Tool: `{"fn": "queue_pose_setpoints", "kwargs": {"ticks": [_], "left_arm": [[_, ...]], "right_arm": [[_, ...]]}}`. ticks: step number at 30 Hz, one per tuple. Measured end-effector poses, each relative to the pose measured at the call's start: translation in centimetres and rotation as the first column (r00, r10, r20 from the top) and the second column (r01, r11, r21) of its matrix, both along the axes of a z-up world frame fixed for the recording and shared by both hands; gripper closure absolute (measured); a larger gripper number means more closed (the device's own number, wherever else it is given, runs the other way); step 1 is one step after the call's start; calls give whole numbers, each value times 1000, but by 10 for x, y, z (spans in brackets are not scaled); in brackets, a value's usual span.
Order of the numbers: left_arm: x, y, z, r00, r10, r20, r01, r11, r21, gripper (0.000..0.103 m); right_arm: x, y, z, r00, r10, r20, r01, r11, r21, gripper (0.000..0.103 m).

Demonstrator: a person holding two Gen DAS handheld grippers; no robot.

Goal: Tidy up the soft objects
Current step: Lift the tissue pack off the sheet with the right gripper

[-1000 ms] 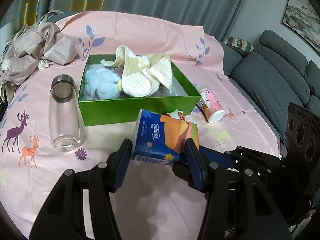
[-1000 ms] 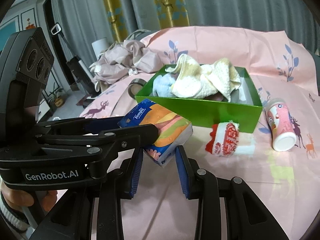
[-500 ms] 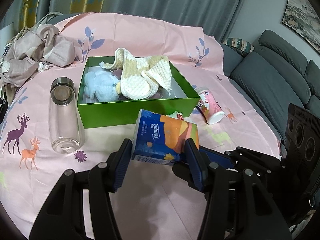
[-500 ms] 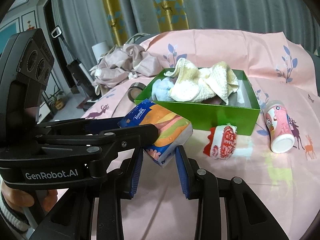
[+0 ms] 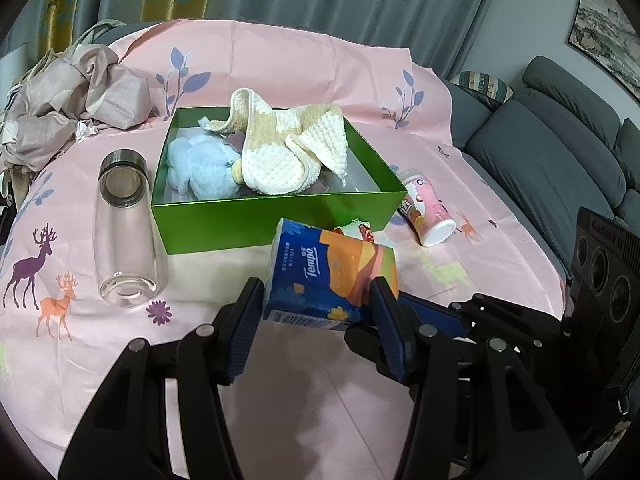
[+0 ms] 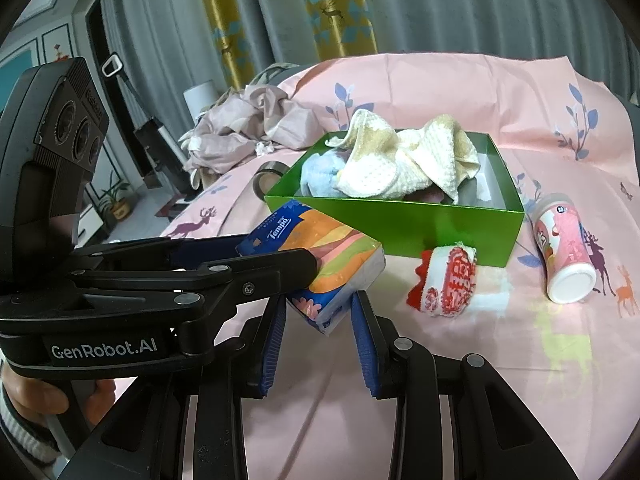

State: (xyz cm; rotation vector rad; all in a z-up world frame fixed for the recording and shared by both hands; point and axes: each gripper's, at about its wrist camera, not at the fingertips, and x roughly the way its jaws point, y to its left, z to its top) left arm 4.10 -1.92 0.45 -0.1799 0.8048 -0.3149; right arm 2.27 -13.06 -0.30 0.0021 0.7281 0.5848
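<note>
A blue and orange Tempo tissue pack [image 5: 328, 276] hangs above the pink tablecloth, in front of a green box [image 5: 272, 220]. My left gripper [image 5: 318, 300] is shut on its two sides. From the right, my right gripper [image 6: 318, 304] is shut on the pack's [image 6: 320, 256] lower corner. Inside the box lie a cream waffle towel [image 5: 280, 152] and a light blue plush [image 5: 200, 168]. A red and white rolled cloth [image 6: 448, 284] rests on the table by the box's front wall [image 6: 400, 224].
A clear glass bottle [image 5: 124, 220] lies left of the box. A pink printed cup [image 6: 564, 248] lies on its side to the right. Crumpled beige fabric [image 5: 72, 96] is heaped at the far left, and a grey sofa [image 5: 560, 160] stands beyond the table's right edge.
</note>
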Motion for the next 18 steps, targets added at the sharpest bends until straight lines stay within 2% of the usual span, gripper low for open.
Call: {"fn": "queue_pose_setpoints", "kwargs": {"ticks": [18], "left_arm": [[10,-14,-3,1000,-7,-14,7,999,52,50]], "right_arm": [[11,-12,-9,1000,-5,-6,5,999,46,67]]}}
